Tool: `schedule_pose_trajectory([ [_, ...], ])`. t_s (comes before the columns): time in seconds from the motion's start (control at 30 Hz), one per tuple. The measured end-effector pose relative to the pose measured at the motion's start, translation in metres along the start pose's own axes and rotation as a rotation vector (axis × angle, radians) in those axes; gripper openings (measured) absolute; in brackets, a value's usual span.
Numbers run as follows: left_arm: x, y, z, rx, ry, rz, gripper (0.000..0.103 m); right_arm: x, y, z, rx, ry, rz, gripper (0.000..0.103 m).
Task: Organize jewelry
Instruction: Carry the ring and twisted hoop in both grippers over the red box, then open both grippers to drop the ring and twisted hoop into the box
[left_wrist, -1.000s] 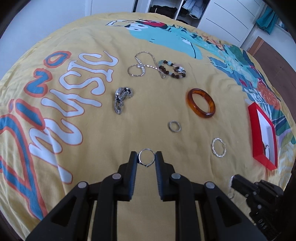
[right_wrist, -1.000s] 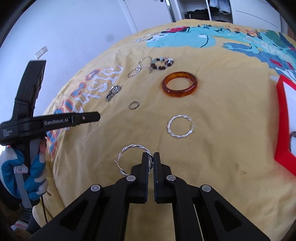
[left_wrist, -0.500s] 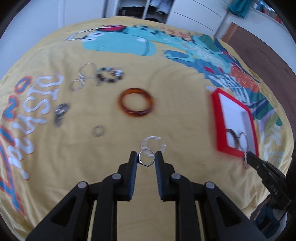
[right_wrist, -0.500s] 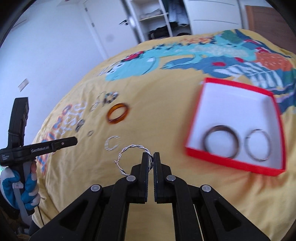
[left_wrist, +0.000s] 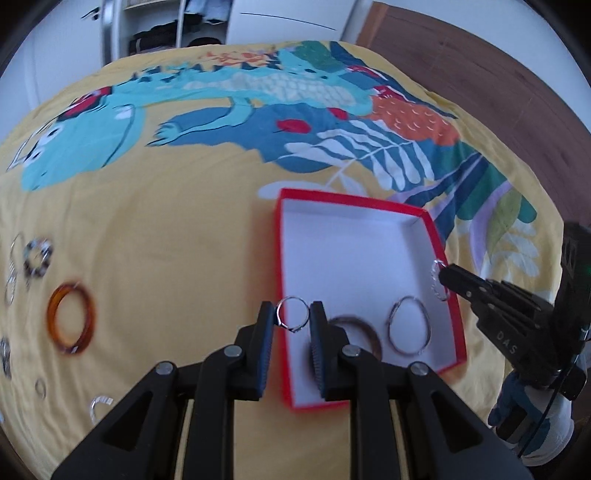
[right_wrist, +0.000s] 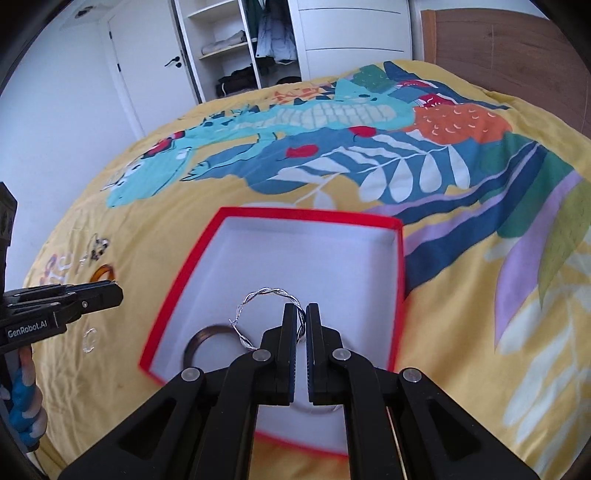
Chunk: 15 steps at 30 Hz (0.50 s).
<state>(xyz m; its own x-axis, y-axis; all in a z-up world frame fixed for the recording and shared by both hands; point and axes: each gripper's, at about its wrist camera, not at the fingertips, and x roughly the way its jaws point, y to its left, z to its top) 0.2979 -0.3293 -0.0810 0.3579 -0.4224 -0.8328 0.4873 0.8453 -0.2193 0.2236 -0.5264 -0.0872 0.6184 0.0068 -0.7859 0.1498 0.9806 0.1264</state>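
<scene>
My left gripper (left_wrist: 293, 319) is shut on a thin silver ring (left_wrist: 292, 314) and holds it over the near left rim of the red box (left_wrist: 354, 201). My right gripper (right_wrist: 301, 319) is shut on a twisted silver hoop (right_wrist: 258, 314) and holds it above the box's white floor (right_wrist: 295, 258). In the box lie a dark brown ring (left_wrist: 364, 328) and a plain silver hoop (left_wrist: 408, 326). The right gripper also shows in the left wrist view (left_wrist: 443, 275), at the box's right rim.
The box sits on a yellow printed bedspread (left_wrist: 166, 229). To the left lie an amber bangle (left_wrist: 70, 323), a beaded bracelet (left_wrist: 37, 256), a chain, a small ring (left_wrist: 40, 388) and a twisted hoop (left_wrist: 99, 404). A wooden headboard (right_wrist: 517, 48) and wardrobe stand behind.
Both grippers have swung right from the loose jewelry to the red box, each still holding its piece. The box now fills the middle of both views.
</scene>
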Motion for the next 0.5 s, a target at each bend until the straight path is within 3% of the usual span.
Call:
schedule_pose_trajectory([
  [0.3, 0.074, -0.018, 0.018, 0.042, 0.093, 0.019, 0.018, 0.063, -0.019, 0.027, -0.097, 0.094, -0.037, 0.005],
  [0.5, 0.089, -0.022, 0.011, 0.093, 0.108, 0.042, 0.018, 0.082, -0.017, 0.022, -0.150, 0.146, -0.045, 0.005],
])
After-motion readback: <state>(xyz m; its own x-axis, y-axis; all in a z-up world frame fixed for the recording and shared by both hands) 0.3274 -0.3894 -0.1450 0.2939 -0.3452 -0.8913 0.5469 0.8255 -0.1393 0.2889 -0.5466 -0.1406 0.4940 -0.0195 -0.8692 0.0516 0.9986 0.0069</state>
